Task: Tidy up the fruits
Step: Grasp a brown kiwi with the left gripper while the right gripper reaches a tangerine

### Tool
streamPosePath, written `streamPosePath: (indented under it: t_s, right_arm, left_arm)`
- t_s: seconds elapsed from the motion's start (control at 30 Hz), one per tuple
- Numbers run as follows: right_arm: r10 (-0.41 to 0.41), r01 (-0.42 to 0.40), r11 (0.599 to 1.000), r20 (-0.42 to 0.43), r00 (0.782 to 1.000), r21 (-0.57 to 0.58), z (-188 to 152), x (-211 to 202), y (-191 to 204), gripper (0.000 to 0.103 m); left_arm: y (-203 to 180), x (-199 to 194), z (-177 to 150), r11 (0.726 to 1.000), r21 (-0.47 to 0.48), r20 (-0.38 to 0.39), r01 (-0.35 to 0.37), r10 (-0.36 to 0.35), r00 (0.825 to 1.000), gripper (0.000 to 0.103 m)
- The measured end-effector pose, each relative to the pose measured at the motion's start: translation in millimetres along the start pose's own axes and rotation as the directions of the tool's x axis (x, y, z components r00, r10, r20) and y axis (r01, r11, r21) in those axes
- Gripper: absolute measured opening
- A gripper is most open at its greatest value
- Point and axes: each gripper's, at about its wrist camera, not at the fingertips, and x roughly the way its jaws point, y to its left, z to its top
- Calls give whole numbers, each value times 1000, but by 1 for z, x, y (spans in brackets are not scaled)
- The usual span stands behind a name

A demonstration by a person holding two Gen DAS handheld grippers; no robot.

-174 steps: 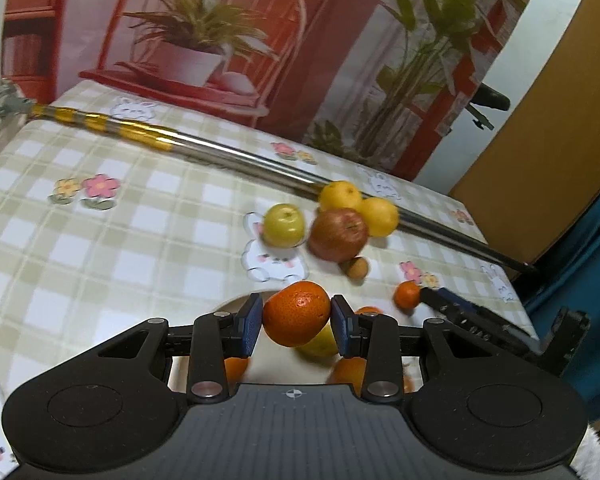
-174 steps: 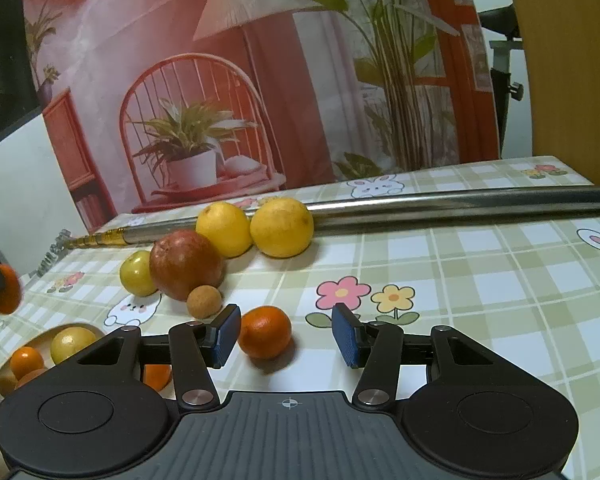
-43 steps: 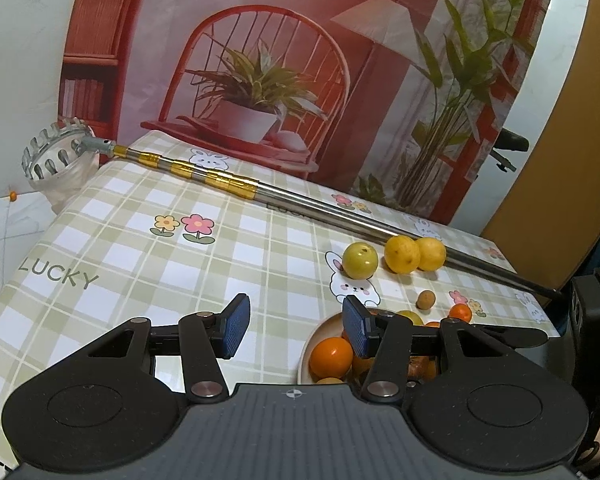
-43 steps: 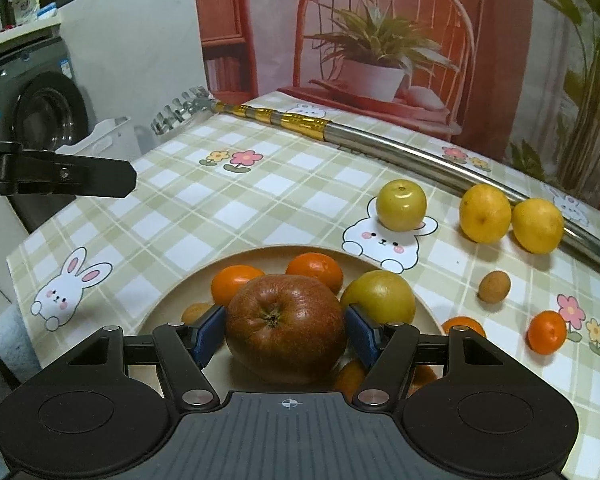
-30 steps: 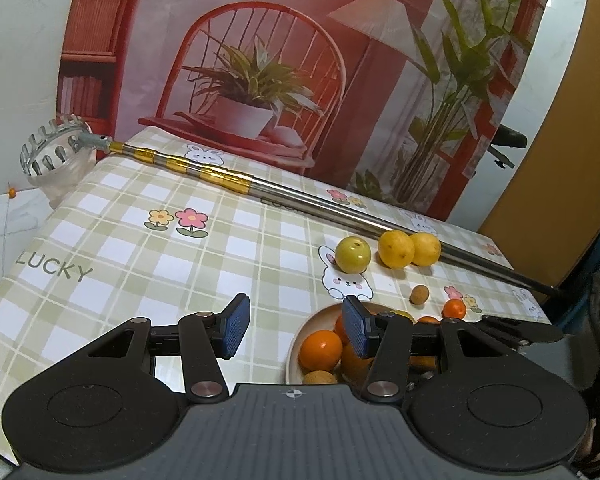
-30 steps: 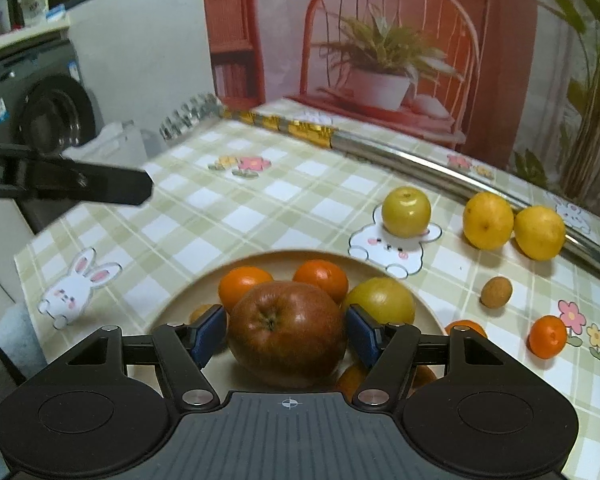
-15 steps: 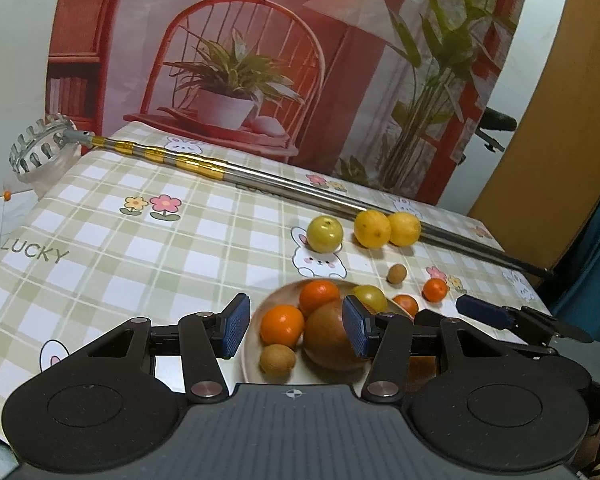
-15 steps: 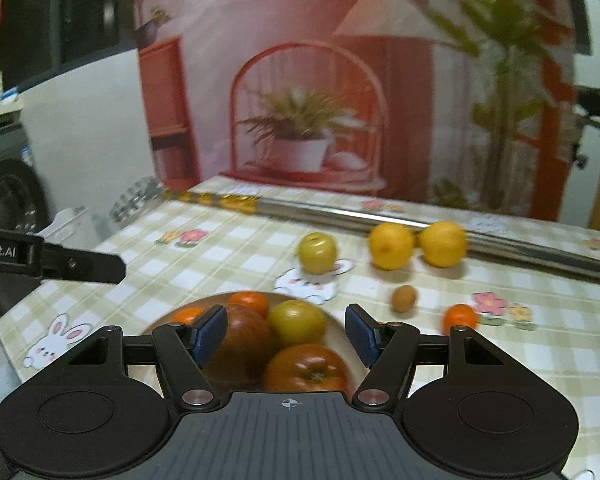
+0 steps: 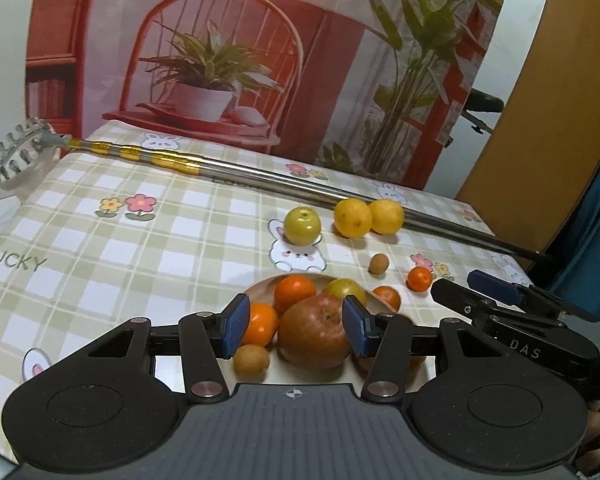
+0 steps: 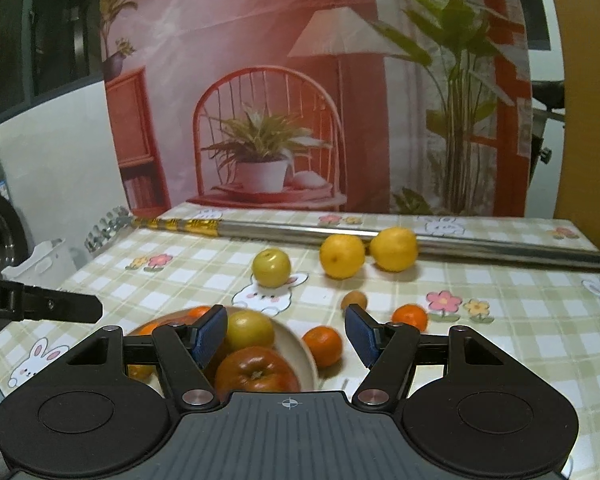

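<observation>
Checked tablecloth point(image 9: 100, 272), russet apple point(image 9: 314, 338), plated

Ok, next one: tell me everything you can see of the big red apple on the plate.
The big red apple is the largest fruit on the pale round plate, sitting near its front. Its skin is dull red-brown, shading to orange-yellow, with a dimpled stem hollow facing up, so it sits roughly upright. A yellow-green fruit sits right behind it and an orange at its side; real contact cannot be judged. In the left wrist view it appears between the left gripper's open pads, ungripped. The right gripper is open above it.
</observation>
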Motion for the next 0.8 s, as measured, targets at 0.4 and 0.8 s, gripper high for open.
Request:
streamPosePath:
  t_s: [0.4,0.8]
  right_arm:
    - [-44,46,999,70,997,-22,19,5,-53,62]
    - [-69,66,995,45,997,69,8,32,-114,62]
  left_arm:
    - [-40,55,45,991,105,-89,88,-78,993,53]
    - [-91,163,61,967,177,-284,182,-127,950,47]
